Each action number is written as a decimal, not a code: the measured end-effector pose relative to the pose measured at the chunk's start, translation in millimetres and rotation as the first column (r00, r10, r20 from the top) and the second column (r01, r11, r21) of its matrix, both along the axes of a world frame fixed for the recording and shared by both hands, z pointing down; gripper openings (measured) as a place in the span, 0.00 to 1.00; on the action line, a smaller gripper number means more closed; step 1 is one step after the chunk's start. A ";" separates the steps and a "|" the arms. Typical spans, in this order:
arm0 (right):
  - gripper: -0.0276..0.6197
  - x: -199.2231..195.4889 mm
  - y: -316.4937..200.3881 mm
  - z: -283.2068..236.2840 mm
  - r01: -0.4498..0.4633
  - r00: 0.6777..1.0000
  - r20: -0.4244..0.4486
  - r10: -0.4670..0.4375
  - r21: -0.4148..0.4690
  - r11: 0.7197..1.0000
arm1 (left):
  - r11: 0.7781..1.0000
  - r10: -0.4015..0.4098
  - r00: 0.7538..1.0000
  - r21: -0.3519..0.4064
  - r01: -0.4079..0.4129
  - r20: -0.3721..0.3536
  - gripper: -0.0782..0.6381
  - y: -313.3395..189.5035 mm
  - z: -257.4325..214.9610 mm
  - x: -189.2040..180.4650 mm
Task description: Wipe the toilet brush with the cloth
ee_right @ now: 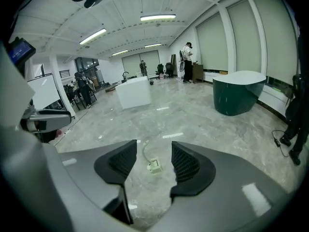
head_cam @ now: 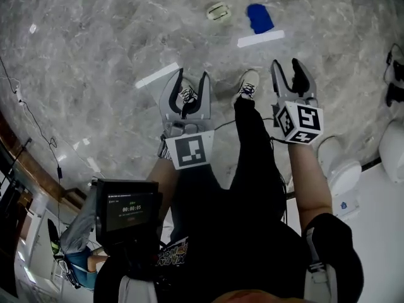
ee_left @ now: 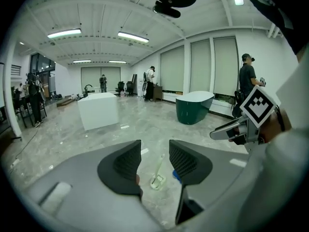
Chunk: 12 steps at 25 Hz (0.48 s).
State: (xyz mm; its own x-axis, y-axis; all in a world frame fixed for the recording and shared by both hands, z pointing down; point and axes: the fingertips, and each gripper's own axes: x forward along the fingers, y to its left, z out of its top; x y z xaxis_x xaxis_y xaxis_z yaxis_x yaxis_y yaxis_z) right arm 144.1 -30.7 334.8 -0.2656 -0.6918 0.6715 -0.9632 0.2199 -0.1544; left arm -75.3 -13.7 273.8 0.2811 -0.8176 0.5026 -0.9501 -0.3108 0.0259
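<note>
The white toilet brush (head_cam: pixel 218 11) lies in its holder on the grey marble floor, far ahead of both grippers. A blue cloth (head_cam: pixel 259 17) lies just to its right. My left gripper (head_cam: pixel 191 81) hangs open above the floor with nothing between its jaws. My right gripper (head_cam: pixel 286 68) is open and empty too. In the left gripper view the brush (ee_left: pixel 158 175) shows in the gap of the gripper (ee_left: pixel 154 153), and the cloth (ee_left: pixel 176 176) peeks out beside the right jaw. In the right gripper view the brush (ee_right: pixel 153 166) sits between the open jaws of the gripper (ee_right: pixel 154 151); the cloth is hidden.
Two white tape strips (head_cam: pixel 260 38) (head_cam: pixel 156 76) mark the floor. White toilets (head_cam: pixel 341 166) stand at the right. The person's shoes (head_cam: pixel 247 84) are below the grippers. A dark green tub (ee_left: pixel 194 107) and a white block (ee_left: pixel 99 110) stand farther off, with people beyond.
</note>
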 end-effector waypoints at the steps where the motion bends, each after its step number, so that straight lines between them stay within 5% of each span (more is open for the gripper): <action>1: 0.40 -3.1 -1.9 11.3 0.006 1.000 -0.008 -0.006 0.007 1.000 | 1.000 -0.009 1.000 0.007 0.009 -0.011 0.37 2.1 11.3 -1.9; 8: 0.45 -0.2 -19.8 146.5 0.050 0.997 -0.059 -0.050 0.011 0.999 | 0.997 -0.068 0.992 0.025 0.071 -0.106 0.37 10.7 110.3 6.7; 12: 0.45 11.7 -44.0 255.6 0.092 0.988 -0.124 -0.090 0.009 0.996 | 0.998 -0.023 0.997 0.064 0.028 -0.075 0.37 16.9 168.6 15.0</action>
State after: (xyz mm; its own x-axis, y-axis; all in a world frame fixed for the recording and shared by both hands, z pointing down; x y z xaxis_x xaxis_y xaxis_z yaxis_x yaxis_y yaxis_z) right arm 155.8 -74.8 590.4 -0.2440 -0.6783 0.6931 -0.9505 0.3090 -0.0323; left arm -60.3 3.2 442.4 0.2948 -0.8549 0.4270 -0.9538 -0.2902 0.0775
